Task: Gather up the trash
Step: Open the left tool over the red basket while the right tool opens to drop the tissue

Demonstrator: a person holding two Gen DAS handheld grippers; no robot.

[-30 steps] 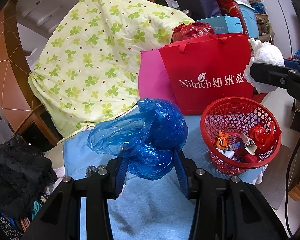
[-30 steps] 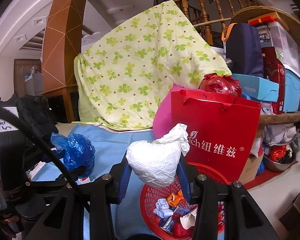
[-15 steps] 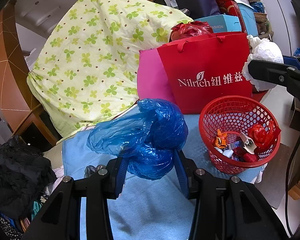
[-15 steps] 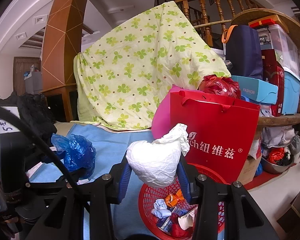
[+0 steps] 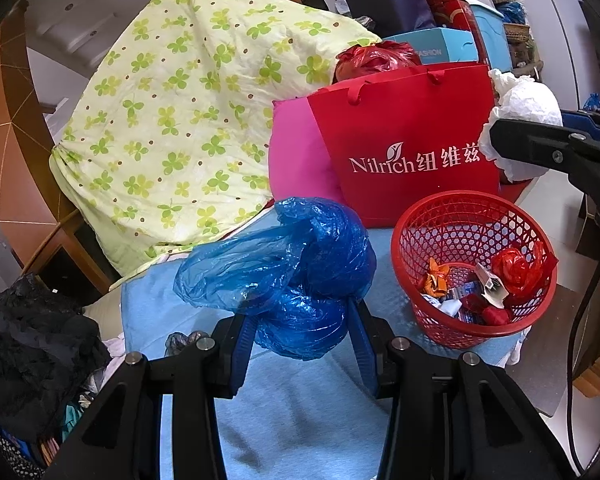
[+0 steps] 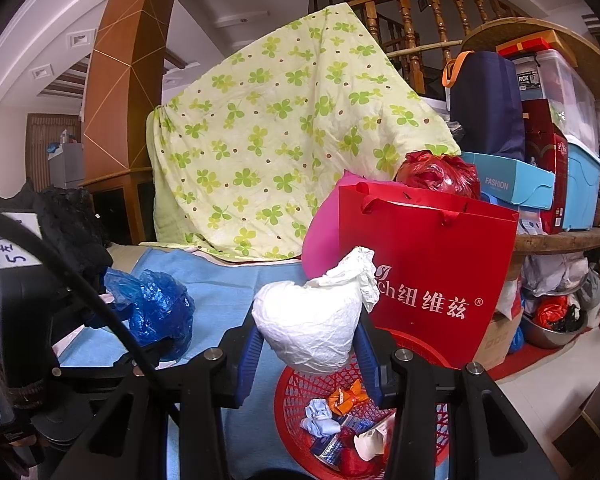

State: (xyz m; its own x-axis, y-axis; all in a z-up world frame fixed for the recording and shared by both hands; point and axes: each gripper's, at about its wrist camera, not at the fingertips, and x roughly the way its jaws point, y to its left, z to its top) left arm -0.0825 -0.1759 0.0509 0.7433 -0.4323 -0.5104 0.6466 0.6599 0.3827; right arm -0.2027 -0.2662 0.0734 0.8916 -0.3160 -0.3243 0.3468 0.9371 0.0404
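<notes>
A crumpled blue bag is clenched in the left tongs, right of which the red basket stands (already partly filled). A white wad, gripped by the right tongs, is held directly above it; 2 drops seem left.

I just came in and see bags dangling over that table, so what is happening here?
A person is collecting trash with a handheld claw in each hand. The left claw is shut on a crumpled blue plastic bag, held above the blue table cover. The right claw grips a crumpled white bag just over the red basket, which already holds wrappers and scraps. Neither bag is dropped in yet.
</notes>
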